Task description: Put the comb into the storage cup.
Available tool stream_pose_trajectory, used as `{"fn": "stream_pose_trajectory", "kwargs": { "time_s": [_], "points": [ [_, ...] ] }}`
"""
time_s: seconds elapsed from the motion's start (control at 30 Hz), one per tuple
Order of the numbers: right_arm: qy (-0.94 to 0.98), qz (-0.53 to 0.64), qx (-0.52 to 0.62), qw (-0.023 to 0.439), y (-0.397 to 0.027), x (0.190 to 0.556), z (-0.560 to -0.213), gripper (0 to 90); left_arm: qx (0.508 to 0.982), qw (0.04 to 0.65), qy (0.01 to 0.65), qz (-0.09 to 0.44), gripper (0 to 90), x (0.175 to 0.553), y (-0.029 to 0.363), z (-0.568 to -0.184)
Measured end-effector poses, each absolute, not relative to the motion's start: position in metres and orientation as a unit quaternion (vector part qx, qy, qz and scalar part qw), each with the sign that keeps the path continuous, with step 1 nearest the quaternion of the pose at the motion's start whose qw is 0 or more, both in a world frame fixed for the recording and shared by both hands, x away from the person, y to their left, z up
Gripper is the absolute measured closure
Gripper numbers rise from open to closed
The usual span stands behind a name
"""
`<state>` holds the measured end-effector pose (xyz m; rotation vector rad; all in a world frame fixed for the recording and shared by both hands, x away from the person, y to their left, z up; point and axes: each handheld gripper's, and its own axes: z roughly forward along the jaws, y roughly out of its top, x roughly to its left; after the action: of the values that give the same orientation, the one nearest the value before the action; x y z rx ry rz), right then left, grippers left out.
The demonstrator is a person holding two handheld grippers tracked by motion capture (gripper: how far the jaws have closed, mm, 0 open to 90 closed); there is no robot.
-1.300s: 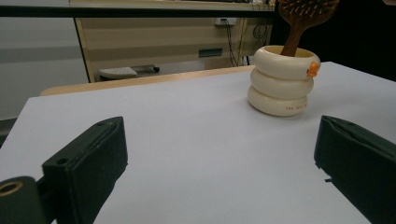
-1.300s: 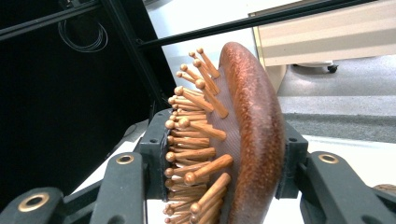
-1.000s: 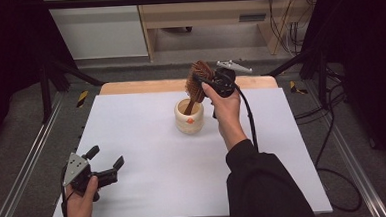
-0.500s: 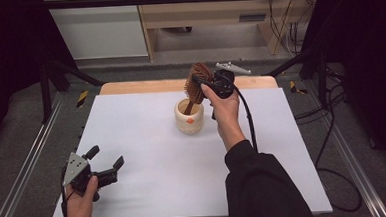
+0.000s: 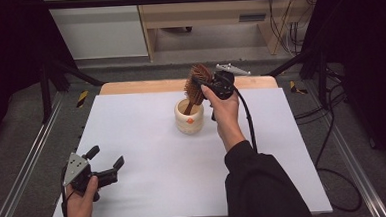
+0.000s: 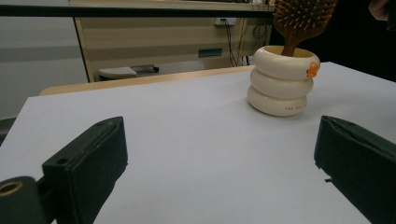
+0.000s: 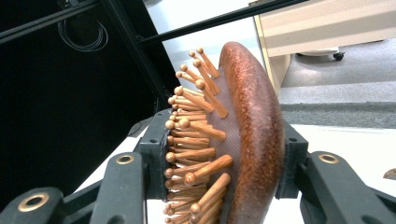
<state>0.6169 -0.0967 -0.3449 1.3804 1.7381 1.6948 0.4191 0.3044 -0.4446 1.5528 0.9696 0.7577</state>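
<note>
The wooden hairbrush stood with its handle down inside the cream cup, and its bristly head stuck up and leaned over the rim. The cup looked like three fat rings stacked up, with a little orange bump near the top, and it sat on the white table toward the far side. Your right gripper squeezed the brush head, one jaw on the bristles and one on the smooth brown back. Your left gripper sat low at the near left corner, well apart from the cup, with its jaws spread wide and holding nothing.
</note>
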Motion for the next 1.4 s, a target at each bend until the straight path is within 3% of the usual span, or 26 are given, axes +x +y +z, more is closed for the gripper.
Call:
{"fn": "stream_pose_trajectory", "kwargs": {
  "time_s": [1.4],
  "points": [
    [0.608,0.601,0.494,0.158,-0.0951,0.6186,-0.3531,50.8,0.654,0.549,0.41,0.32,2.8,0.4187,0.3053,-0.4438]
  ]
}}
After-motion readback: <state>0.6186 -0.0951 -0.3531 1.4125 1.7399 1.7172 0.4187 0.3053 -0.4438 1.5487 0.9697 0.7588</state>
